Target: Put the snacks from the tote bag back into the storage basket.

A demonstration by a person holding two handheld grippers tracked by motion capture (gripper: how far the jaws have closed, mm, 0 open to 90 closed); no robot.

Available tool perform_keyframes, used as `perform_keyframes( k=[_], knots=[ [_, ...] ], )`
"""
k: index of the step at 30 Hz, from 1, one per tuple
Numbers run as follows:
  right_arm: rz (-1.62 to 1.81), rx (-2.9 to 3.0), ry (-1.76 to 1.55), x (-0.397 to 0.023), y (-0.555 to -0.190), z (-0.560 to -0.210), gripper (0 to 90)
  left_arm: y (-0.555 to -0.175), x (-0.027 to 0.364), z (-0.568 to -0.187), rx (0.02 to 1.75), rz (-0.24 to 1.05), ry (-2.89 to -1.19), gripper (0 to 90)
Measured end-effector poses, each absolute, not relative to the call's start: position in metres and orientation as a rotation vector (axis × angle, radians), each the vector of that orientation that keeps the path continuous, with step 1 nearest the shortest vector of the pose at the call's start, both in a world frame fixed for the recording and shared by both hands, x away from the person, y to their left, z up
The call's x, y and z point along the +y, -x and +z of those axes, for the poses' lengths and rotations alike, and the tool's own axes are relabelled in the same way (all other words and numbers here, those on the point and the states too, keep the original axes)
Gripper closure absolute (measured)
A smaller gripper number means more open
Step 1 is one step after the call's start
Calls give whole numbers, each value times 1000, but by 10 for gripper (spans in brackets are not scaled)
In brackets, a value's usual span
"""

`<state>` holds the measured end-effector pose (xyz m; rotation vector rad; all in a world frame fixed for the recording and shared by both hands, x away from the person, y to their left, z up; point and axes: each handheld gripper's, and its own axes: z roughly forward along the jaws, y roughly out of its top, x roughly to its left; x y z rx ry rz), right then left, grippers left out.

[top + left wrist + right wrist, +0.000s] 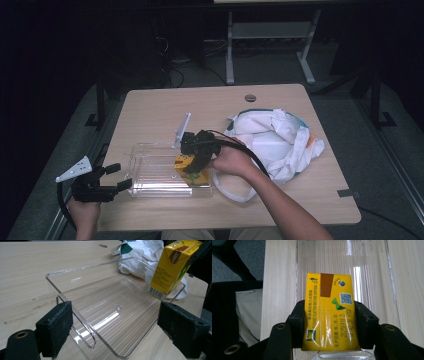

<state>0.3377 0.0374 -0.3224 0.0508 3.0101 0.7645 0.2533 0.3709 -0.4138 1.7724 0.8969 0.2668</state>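
Table point(150, 107): pale wood-grain top, flat and matte, rounded corners, with a small round grommet hole near the far edge.
Cloth bag point(272, 140): white fabric with teal trim, soft and crumpled, lying to the right of the tray; one loop of its strap curls toward me.
Clear tray point(107, 315): rigid see-through plastic, rectangular with rounded corners, ribbed floor and low upright walls; glossy, so it throws glare. Nothing rests on its floor as far as I can see.
Left gripper point(111, 176): I hold it at the table's near-left edge, jaws spread wide with nothing between them. In the left gripper view its pads point(56, 327) sit either side of the tray's near corner, not pressing it.
Right gripper point(329, 323): clenched on the drink carton, a pad on each narrow side.
Drink carton point(329, 312): yellow coated-paper box, smooth and shiny, sharp-edged, a foil straw hole on top. It hangs tilted over the right end of the tray, its barcode corner just above the rim, not yet set down.
Step in hand: I judge I am placing the carton into the tray.
Next move: lower it past the wall until the base meets the ribbed floor, level it out, then ease the jaws apart. The slick tray may skid, so my left gripper could steady it.
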Motion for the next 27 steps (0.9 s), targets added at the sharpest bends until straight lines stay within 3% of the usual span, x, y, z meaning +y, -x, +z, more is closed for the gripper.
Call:
perform_keyframes(
  k=[27],
  knots=[
    [744,3045,-90,38,-337,-355,506,-254,371,-414,895,264,-1782,127]
  ],
)
